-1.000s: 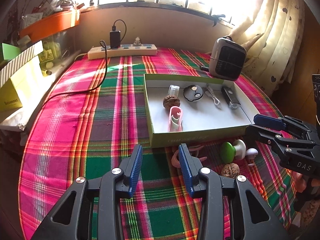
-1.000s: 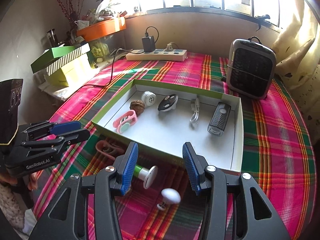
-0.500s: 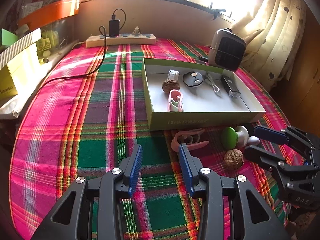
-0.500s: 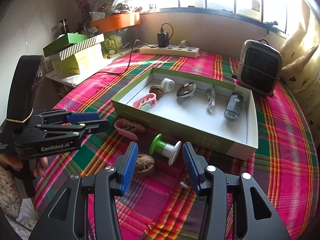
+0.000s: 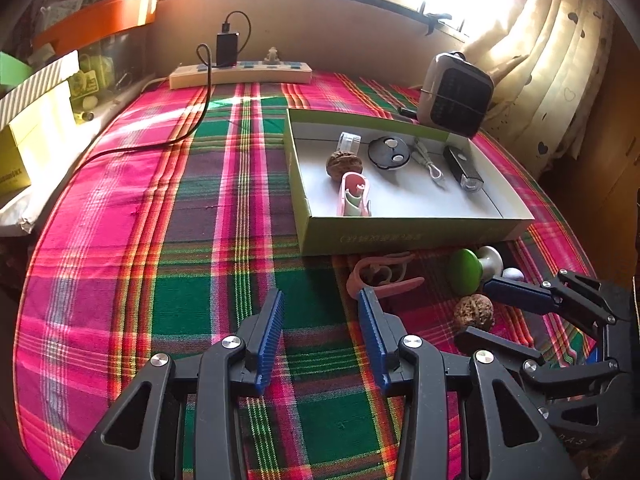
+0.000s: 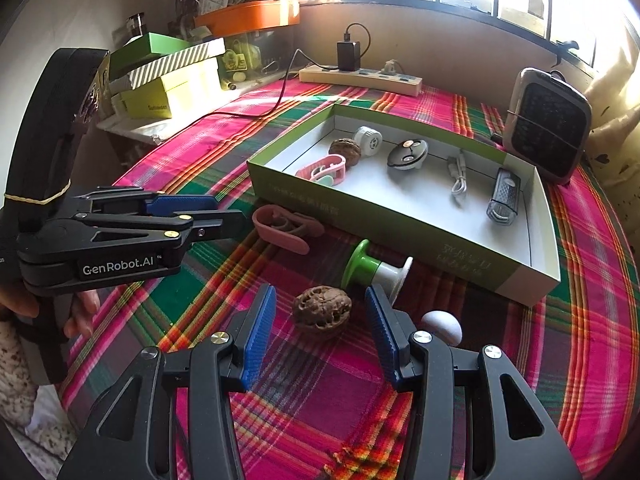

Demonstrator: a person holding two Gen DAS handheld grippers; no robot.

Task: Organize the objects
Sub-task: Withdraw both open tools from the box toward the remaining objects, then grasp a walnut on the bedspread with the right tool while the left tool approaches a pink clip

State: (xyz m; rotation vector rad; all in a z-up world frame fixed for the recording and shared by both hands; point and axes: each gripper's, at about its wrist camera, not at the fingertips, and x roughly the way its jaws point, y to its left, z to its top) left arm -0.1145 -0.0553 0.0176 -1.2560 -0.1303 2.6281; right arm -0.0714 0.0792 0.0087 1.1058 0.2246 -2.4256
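A loose walnut point(image 6: 322, 312) lies on the plaid cloth between the fingers of my right gripper point(image 6: 320, 294), which is open and straddles it without touching; the same walnut point(image 5: 474, 312) and right gripper point(image 5: 478, 309) show in the left wrist view. Beside it lie a green-and-white spool point(image 6: 372, 270), a white knob point(image 6: 442, 324) and a pink clip point(image 6: 284, 228). My left gripper point(image 5: 320, 296) hovers over bare cloth just left of the pink clip point(image 5: 380, 276), jaws opening with nothing between them. The green box point(image 6: 360, 220) holds another walnut, a pink clip, a cable and small gadgets.
A small heater point(image 6: 548, 124) stands behind the box's right end. A power strip point(image 5: 240, 74) with a charger and its black cord runs along the far edge. Stacked cardboard boxes point(image 6: 172, 76) sit at the left. A hand point(image 6: 80, 312) grips the left tool.
My right gripper has come down and back toward the near side of the table, from over the spool to straddling the walnut. The left gripper has stayed about where it was.
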